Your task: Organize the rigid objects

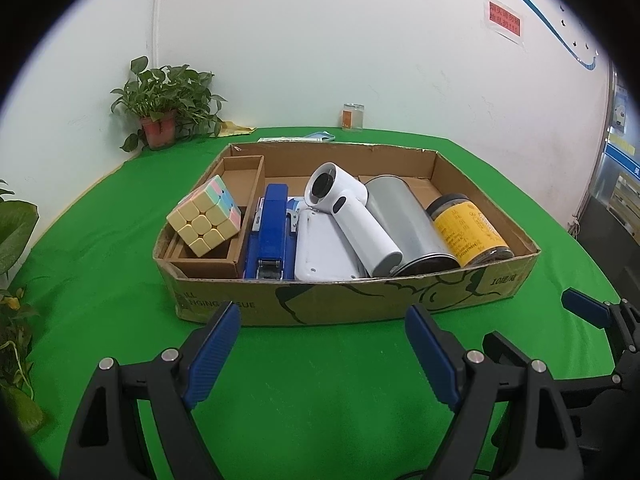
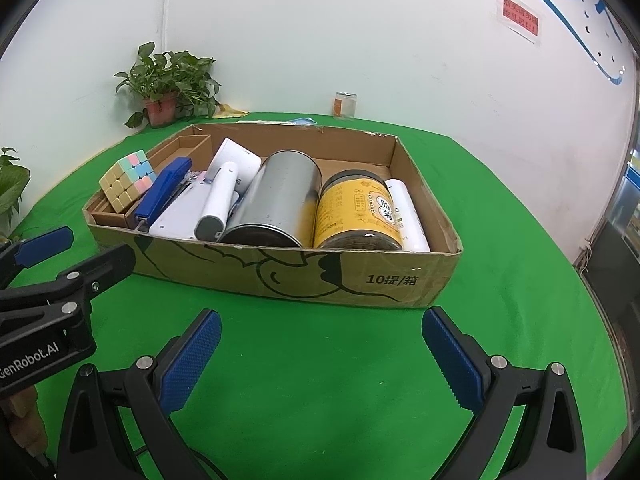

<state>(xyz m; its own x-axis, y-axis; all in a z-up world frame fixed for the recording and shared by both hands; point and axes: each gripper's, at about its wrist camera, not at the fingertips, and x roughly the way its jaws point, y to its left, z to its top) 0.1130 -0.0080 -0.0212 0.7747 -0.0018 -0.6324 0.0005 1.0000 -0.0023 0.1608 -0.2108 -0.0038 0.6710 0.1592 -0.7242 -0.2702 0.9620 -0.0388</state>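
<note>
A shallow cardboard box [image 1: 360, 300] [image 2: 320, 276] sits on the green table and holds several items. From left to right lie a pastel puzzle cube [image 1: 204, 216] [image 2: 128, 180], a blue stapler [image 1: 270, 232] [image 2: 164, 192], a flat white device [image 1: 320, 250], a white handheld fan [image 1: 352, 216] [image 2: 220, 204], a silver tin [image 1: 404, 224] [image 2: 276, 200], a yellow-labelled jar [image 1: 468, 228] [image 2: 360, 212] and a white tube [image 2: 408, 216]. My left gripper [image 1: 324, 320] and right gripper [image 2: 322, 324] both hover open and empty just in front of the box.
A potted plant [image 1: 160, 112] [image 2: 168, 84] stands in the back left corner by the white wall. A small glass jar [image 1: 353, 117] [image 2: 345, 105] stands behind the box. More leaves [image 1: 16, 232] crowd the table's left edge. Green cloth [image 2: 320, 400] lies bare in front.
</note>
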